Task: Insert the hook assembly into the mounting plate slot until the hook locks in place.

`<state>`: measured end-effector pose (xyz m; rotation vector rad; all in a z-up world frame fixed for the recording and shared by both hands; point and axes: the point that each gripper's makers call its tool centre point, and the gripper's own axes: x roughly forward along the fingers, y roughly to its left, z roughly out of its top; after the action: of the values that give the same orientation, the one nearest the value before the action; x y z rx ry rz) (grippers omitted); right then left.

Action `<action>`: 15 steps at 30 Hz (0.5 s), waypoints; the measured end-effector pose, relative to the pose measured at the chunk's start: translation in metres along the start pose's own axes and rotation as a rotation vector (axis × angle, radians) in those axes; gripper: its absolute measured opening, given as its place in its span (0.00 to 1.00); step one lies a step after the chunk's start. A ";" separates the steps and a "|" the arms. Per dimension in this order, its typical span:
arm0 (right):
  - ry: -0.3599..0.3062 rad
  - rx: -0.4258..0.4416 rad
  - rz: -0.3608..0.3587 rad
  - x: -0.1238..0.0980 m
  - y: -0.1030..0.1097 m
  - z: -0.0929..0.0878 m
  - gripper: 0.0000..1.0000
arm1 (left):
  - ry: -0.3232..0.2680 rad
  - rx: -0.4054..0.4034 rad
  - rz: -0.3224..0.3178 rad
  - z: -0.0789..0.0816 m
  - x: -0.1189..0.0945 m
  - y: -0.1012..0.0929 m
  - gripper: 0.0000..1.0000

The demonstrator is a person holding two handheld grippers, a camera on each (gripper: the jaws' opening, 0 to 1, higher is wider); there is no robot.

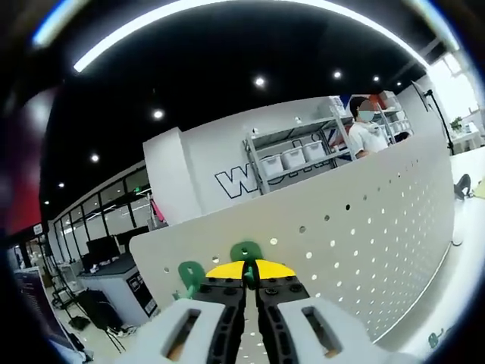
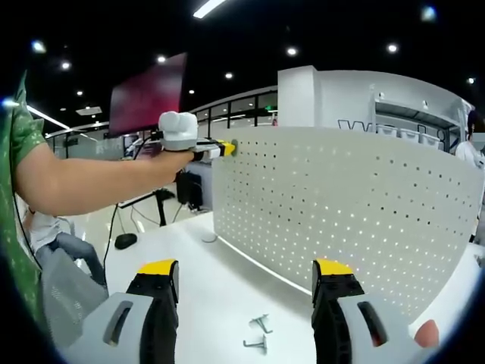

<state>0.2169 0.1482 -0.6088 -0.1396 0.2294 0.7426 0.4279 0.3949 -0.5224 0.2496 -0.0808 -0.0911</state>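
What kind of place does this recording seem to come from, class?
Probably an open-plan workshop or lab: a white pegboard stands on a white table, storage shelves with bins line the wall, and glass-walled rooms sit behind.

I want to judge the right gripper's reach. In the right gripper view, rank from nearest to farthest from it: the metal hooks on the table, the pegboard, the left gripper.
1. Metal hooks: on the white table, between the right gripper's open jaws.
2. Pegboard: upright past the hooks, center and right.
3. Left gripper: up at the pegboard's far top-left corner, on the person's outstretched arm.
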 end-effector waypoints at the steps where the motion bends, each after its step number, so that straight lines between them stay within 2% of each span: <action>1: 0.000 -0.001 -0.001 0.000 0.000 0.000 0.73 | -0.008 -0.056 -0.007 0.000 0.000 -0.001 0.03; 2: 0.000 -0.001 -0.001 0.000 0.000 0.000 0.73 | -0.016 -0.075 -0.012 0.000 -0.001 0.001 0.03; 5: -0.001 0.000 0.001 0.000 0.000 0.000 0.73 | -0.013 -0.047 -0.008 0.000 -0.001 0.000 0.03; 9: -0.003 0.000 0.002 0.001 0.001 0.001 0.73 | -0.029 -0.070 -0.006 0.000 -0.002 0.000 0.03; 15: -0.003 -0.001 0.001 0.001 0.000 0.000 0.73 | -0.027 -0.058 0.007 0.000 -0.002 -0.001 0.03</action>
<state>0.2178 0.1487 -0.6086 -0.1395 0.2264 0.7442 0.4256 0.3940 -0.5230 0.1904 -0.1055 -0.0898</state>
